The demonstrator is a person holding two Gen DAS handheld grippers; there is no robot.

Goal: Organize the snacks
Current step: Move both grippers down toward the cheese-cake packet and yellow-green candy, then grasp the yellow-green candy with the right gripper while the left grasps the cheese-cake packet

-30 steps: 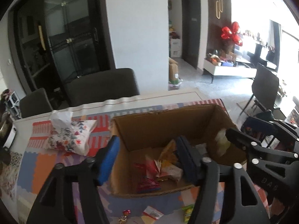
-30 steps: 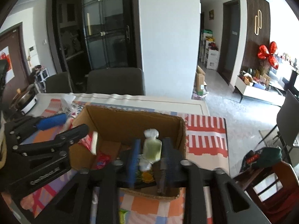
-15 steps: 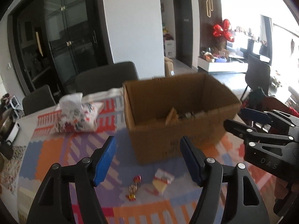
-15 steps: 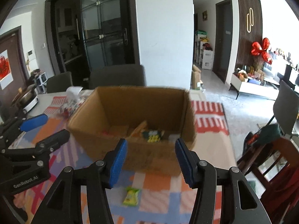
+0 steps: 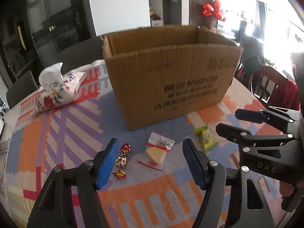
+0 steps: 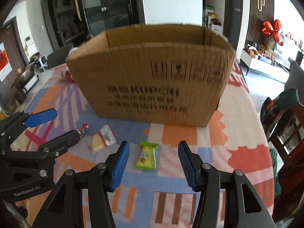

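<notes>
An open cardboard box (image 5: 171, 79) stands on the patterned table; it also shows in the right wrist view (image 6: 152, 83). In front of it lie a clear packet with a pale wedge (image 5: 157, 150), a string of foil candies (image 5: 122, 160) and a green snack packet (image 5: 206, 137). My left gripper (image 5: 150, 161) is open and empty, low over the clear packet. My right gripper (image 6: 152, 163) is open and empty, just before the green packet (image 6: 146, 154). The clear packet (image 6: 101, 139) lies to its left.
A floral tissue pouch (image 5: 58, 87) lies left of the box. Dark chairs (image 5: 79, 53) stand behind the table. A wooden chair with red and green clothes (image 6: 285, 117) is at the right table edge. The right gripper shows in the left wrist view (image 5: 245, 121).
Both grippers pulled back from above the box and dropped low to the table in front of it. The right gripper let go of its pale packet over the box and stands open.
</notes>
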